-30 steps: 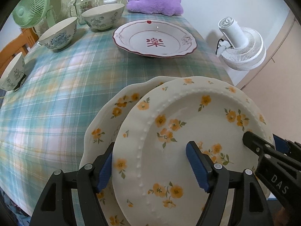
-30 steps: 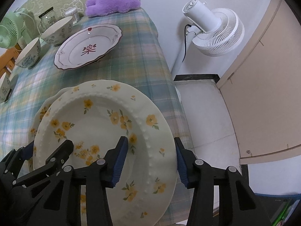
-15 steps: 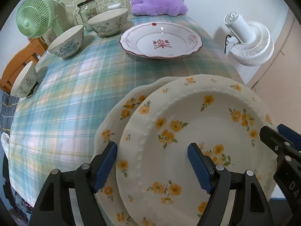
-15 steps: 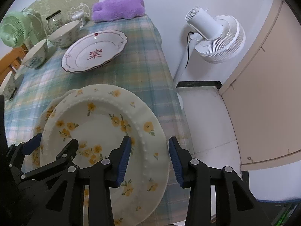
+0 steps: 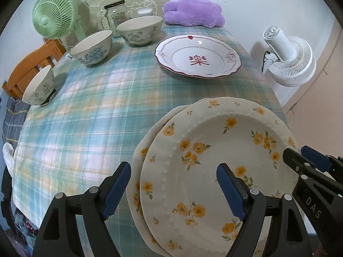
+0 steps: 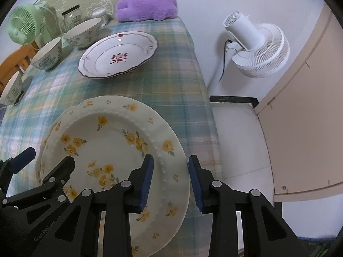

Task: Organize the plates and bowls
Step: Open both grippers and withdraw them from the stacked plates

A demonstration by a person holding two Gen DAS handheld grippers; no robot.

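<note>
Two floral plates (image 5: 216, 156) stacked at worktop (image 5: 90, 115) edge, saving space; left claw (image 5: 173, 189) and right claw (image 6: 170, 181) both agape, straddling rims, gripping nothing.

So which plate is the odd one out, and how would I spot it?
Start at the purple plush at the far end of the plaid-clothed table; the plate lies just in front of it, right of the bowls. It alone has a dark red scalloped rim and a red character in its centre, not yellow flowers.

Left gripper (image 5: 171, 189) sitting wide open, straddling left rims of two stacked yellow-flower plates (image 5: 216, 171) near table edge.
</note>
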